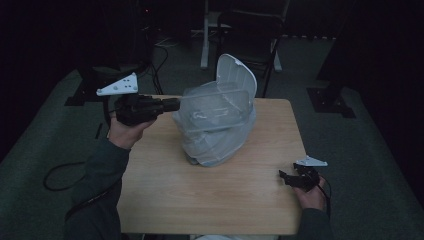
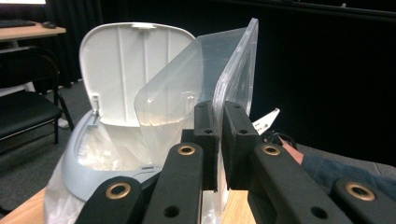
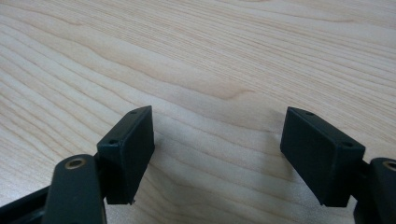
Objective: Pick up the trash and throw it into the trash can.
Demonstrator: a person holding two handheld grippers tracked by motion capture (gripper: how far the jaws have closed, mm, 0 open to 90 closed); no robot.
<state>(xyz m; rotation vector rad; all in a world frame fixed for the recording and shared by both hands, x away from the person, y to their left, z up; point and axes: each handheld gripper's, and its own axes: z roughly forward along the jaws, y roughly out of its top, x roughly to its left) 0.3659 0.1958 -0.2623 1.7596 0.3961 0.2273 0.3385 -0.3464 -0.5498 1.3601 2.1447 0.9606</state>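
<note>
High view, left to right. The left gripper (image 1: 176, 104), held level above the far left part of the wooden table (image 1: 165, 185), has its jaws closed on the rim of a clear plastic container (image 1: 217, 107). In the left gripper view the two pads (image 2: 205, 135) press on the container's flat flange from either side, and the container stands on edge. The container hangs in the air just above the open mouth of a grey bin (image 1: 220, 142), which stands at the middle of the table and is lined with a thin plastic bag (image 2: 58, 200). The bin's white lid (image 1: 237, 72) is raised upright on its far side. A dark chair (image 1: 252, 30) stands on the floor beyond the table. At the near right edge of the table, well apart from the bin, the right gripper (image 1: 282, 176) rests low in the person's hand; in the right gripper view its jaws stand apart over bare wood with nothing between them.
</note>
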